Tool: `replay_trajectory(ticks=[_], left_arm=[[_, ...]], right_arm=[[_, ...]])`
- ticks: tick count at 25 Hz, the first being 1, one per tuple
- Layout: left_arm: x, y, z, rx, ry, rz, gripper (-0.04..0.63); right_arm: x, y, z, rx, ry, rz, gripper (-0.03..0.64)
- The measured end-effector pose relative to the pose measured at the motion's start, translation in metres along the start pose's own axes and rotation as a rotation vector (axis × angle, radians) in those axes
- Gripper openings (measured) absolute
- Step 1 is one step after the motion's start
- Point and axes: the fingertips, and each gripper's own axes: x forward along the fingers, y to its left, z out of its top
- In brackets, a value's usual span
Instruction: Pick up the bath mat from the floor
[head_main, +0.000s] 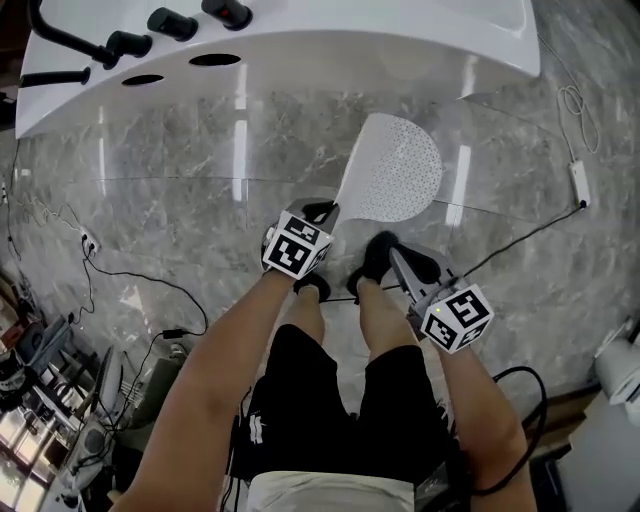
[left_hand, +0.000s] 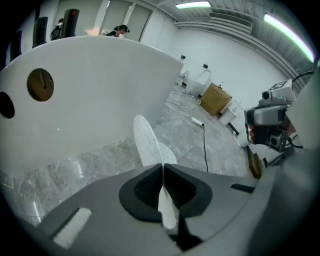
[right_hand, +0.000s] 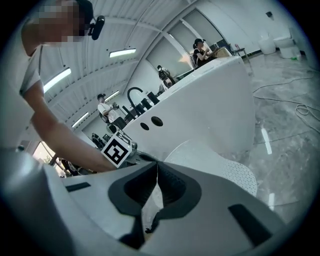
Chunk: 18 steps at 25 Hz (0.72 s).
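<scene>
The bath mat (head_main: 392, 170) is a white, perforated, rounded sheet on the grey marble floor in front of the bathtub. Its near edge is raised toward me. My left gripper (head_main: 325, 212) is shut on the mat's near left corner. In the left gripper view the mat (left_hand: 147, 142) runs edge-on out from between the closed jaws of the left gripper (left_hand: 162, 169). My right gripper (head_main: 390, 247) sits just right of it, by my feet. In the right gripper view that gripper (right_hand: 156, 166) is shut with a strip of the mat (right_hand: 220, 165) pinched between its jaws.
A white bathtub (head_main: 300, 50) with black taps (head_main: 130, 42) stands just beyond the mat. Cables (head_main: 130, 275) and a white power strip (head_main: 578, 180) lie on the floor at either side. A cardboard box (left_hand: 216, 97) and a camera rig (left_hand: 270, 117) stand further off. People stand behind the tub.
</scene>
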Motion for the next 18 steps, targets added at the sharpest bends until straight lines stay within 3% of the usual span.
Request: replay_trajectory(ticks=[6,12,18], left_arm=[[-0.021,-0.040,0.022,0.015,-0.016,-0.026,0.012],[-0.055,-0.092,0.049,0.001,-0.086,-0.122,0.012],[-0.090,-0.123,0.066,0.027,-0.119,-0.155,0.012]], right_arm=[[-0.037,0.002,0.008,0.010,0.005,-0.037,0.006],[-0.066,0.004,0.015,0.033,0.019,-0.088,0.006],[-0.092,-0.002,0.029,0.068,0.002,-0.131,0.006]])
